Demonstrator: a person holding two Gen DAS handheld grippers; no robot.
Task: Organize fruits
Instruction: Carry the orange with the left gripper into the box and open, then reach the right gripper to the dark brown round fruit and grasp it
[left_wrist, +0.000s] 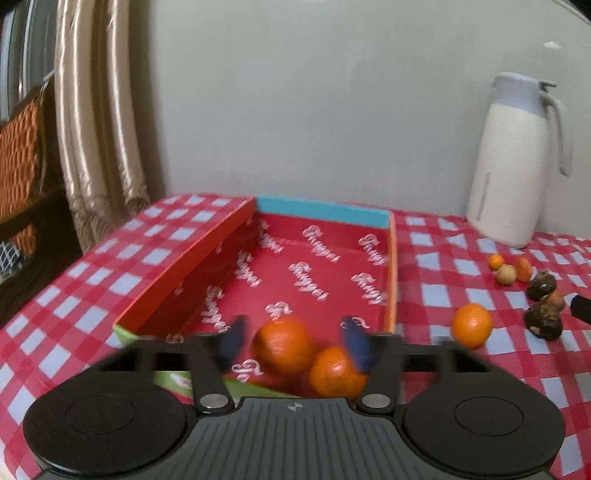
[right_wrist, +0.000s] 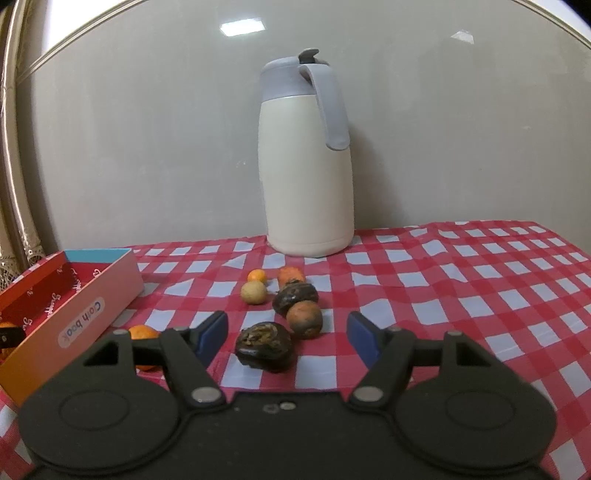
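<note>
Table (right_wrist: 461, 280), covered by a red-and-white checked cloth; bears everything below.

Jug (right_wrist: 306, 162), cream body, grey lid and handle; upright at the back of the table against the wall, behind the loose fruit.

Box (left_wrist: 317, 273), shallow and open-topped, red printed lining, blue far wall; lies on the table's left part. In the right wrist view its outer side wall reads "Cloth book".

Left gripper (left_wrist: 295, 341), over the near end of the box; jaws spread, blurred, pinching nothing. Between and below them, inside the box, lie two oranges: one (left_wrist: 284, 343) near the middle, a second (left_wrist: 334, 373) touching it, partly behind the right-hand finger.

Right gripper (right_wrist: 286, 338), low over the cloth; jaws spread wide and empty, standing to either side of the nearest dark fruit without touching it.

Orange on the cloth (left_wrist: 472, 325), just outside the box's right wall.

Dark shrivelled fruit, nearest (right_wrist: 264, 346), between the right gripper's fingers.

Brownish-orange spotted fruit (right_wrist: 304, 319), just behind it, touching a second dark fruit (right_wrist: 294, 298).

Pale round fruit (right_wrist: 253, 292), left of that cluster.

Reddish-orange fruit (right_wrist: 291, 275), partly hidden behind the second dark one.

Small orange fruit (right_wrist: 257, 276), smallest, just behind the pale one.
</note>
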